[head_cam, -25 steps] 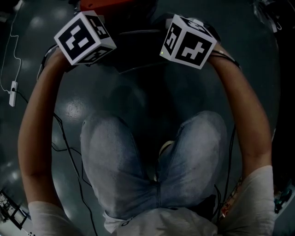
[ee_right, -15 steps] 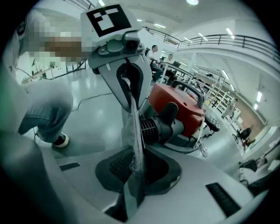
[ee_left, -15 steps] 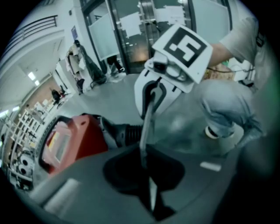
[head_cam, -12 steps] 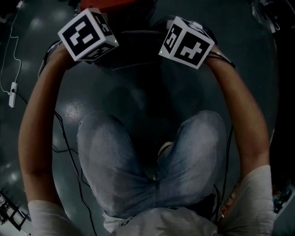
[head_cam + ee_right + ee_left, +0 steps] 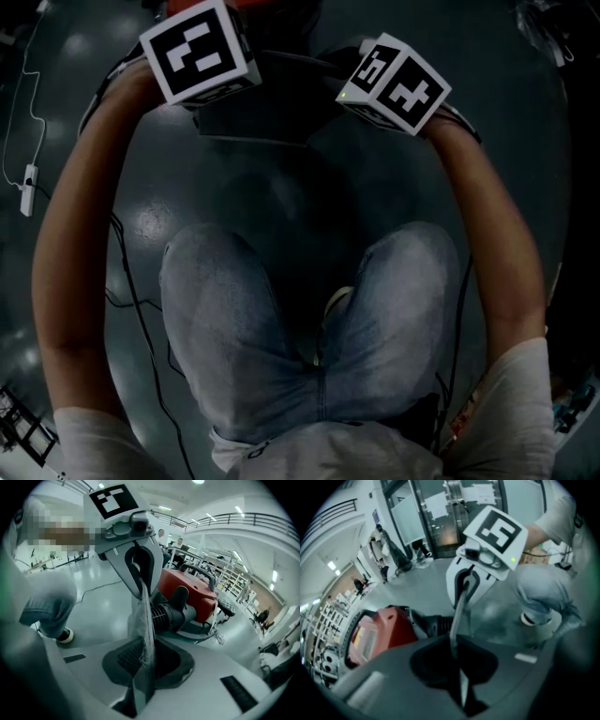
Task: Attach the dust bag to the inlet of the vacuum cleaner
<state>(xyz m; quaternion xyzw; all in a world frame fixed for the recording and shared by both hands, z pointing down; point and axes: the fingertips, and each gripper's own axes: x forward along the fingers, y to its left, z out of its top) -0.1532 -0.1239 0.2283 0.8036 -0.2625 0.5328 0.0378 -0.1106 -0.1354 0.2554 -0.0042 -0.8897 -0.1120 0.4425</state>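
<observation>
Left hand-held gripper [image 5: 461,693] pinches the dust bag [image 5: 458,620] by one edge, its jaws just eased slightly wider. The right hand-held gripper [image 5: 139,691] clamps the opposite edge. Best to keep the bag taut and square to the black ribbed inlet [image 5: 165,613] on the red vacuum cleaner [image 5: 201,590] beyond. Bag opening not visible; head view too dark.

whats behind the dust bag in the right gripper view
A black ribbed hose runs behind the dust bag to the red vacuum cleaner. The hose's near end is covered by the bag, so the inlet opening cannot be seen.
</observation>
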